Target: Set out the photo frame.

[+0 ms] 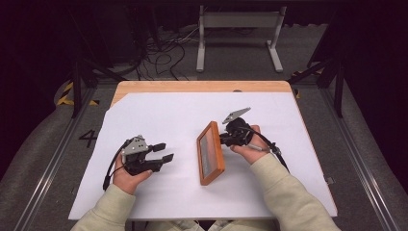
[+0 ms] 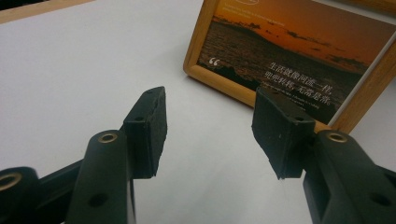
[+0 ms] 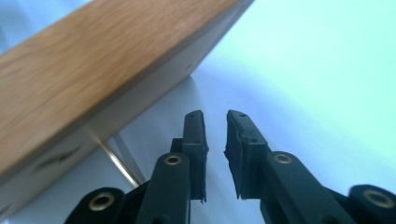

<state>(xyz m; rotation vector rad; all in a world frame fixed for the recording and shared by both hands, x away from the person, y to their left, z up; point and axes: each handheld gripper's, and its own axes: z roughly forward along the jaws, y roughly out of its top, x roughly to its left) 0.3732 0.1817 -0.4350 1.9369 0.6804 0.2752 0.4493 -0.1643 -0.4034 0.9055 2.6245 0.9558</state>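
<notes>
High view: wooden picture frame [image 1: 210,153] stands tilted near the counter's [image 1: 159,110] middle. Right gripper [image 1: 225,139] sits just behind its right side, fingers nearly closed, gripping nothing. Left gripper [image 1: 164,152] rests left, fingers wide apart and empty.

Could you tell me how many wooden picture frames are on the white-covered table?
1. The orange-brown wooden picture frame stands mid-table, tilted, between the left gripper and the right gripper behind it. Nothing seems hidden.
</notes>
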